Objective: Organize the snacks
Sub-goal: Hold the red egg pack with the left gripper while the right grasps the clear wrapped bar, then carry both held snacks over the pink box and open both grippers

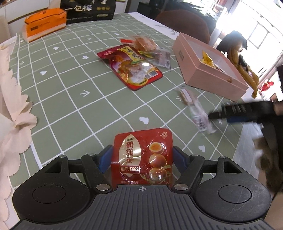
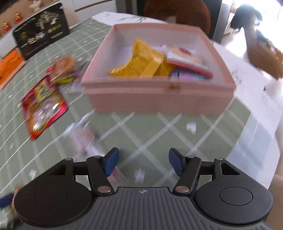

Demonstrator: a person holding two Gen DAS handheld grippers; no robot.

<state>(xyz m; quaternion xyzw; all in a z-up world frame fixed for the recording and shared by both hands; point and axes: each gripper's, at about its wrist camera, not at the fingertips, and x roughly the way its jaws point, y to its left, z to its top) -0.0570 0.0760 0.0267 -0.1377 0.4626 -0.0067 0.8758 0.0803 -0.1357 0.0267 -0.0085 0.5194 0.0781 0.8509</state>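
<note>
At the far left edge of the green checked tablecloth point(image 1: 70, 85) sits an orange tissue pack point(image 1: 44, 23), with a black printed box point(image 1: 88, 9) behind it; both look like bystanders, not snacks to sort.

Low in the left wrist view is my left gripper point(image 1: 142, 155). Its blue pads are clamped on a red packet of quail eggs point(image 1: 142, 159), which stands upright between them, lifted clear of the cloth. I judge it is held this way so it can be carried across and dropped into the box.

Further along, mid-table, a large red pouch point(image 1: 131, 68) lies flat. Touching its far corner is a small heap of clear-wrapped snacks point(image 1: 150, 48). These are not yet sorted.

Right of that, a slim clear-wrapped bar point(image 1: 194, 108) lies on the cloth near the front of the box. In the left wrist view my right gripper point(image 2: 143, 161) reaches in beside its end. In its own view the jaws stand apart with only tablecloth between them; the bar is a blur just left of its left pad point(image 2: 111, 161). It holds nothing, though it seems placed to take the bar.

Rightmost is the open pink box point(image 2: 159, 99). It already holds a yellow packet point(image 2: 143, 62) and a few flat packets point(image 2: 189, 62).
</note>
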